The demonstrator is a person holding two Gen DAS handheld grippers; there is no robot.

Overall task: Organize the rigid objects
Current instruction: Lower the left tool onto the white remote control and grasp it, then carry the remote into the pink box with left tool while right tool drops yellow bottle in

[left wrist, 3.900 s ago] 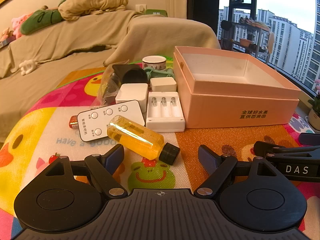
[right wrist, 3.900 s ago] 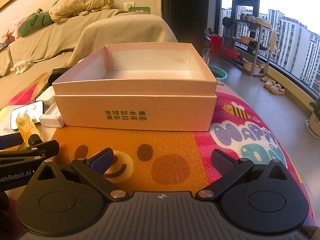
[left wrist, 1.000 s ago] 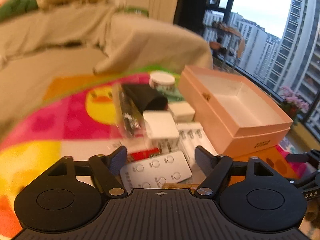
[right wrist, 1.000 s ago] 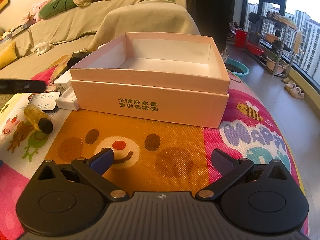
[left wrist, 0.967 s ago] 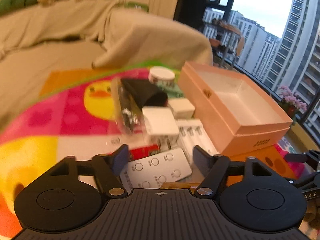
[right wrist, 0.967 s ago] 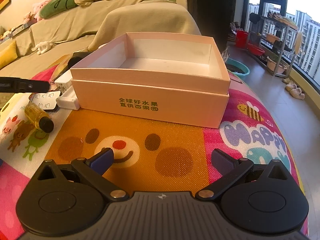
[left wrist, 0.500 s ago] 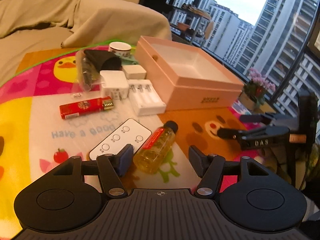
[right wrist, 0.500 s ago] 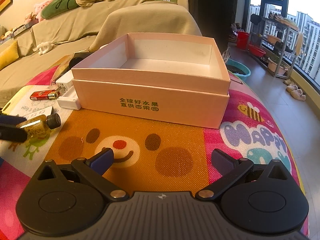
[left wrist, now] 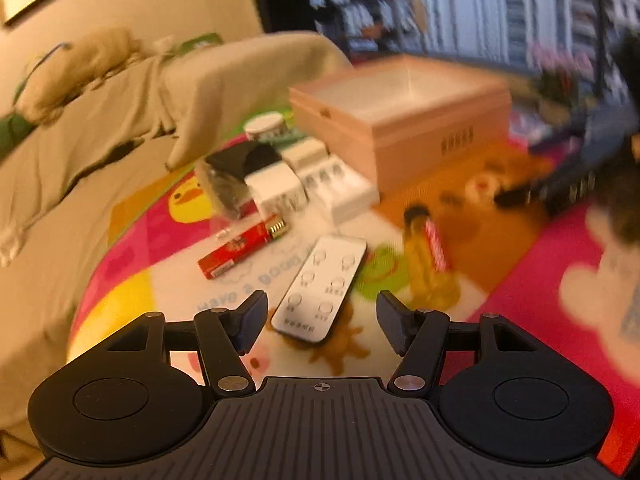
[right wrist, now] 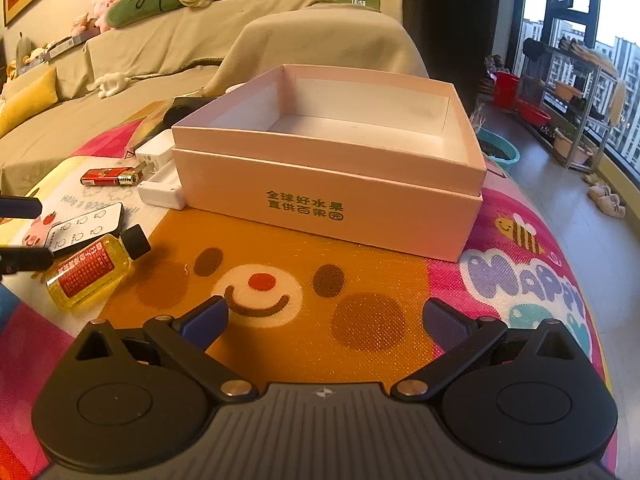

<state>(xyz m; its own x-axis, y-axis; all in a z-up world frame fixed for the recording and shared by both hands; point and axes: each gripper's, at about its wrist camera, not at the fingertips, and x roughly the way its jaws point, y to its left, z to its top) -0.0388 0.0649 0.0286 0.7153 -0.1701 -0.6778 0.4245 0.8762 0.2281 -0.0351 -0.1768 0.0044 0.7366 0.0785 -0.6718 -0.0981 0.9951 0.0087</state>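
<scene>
both tongs standing open, gripping nothing: left gripper (left wrist: 322,316) hovering over white remote (left wrist: 320,290), jaws just having narrowed; right gripper (right wrist: 324,320) hanging over mat (right wrist: 280,280). pink box (right wrist: 320,184) sitting empty. yellow bottle (right wrist: 86,270) lying beside remote. red lighter (left wrist: 242,246), white charger (left wrist: 340,188) showing fully in left view only.

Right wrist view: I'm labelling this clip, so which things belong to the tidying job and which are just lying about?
Job:
pink box
yellow bottle
white remote
red lighter

Lying about:
sofa
green plush
blue basin
</scene>
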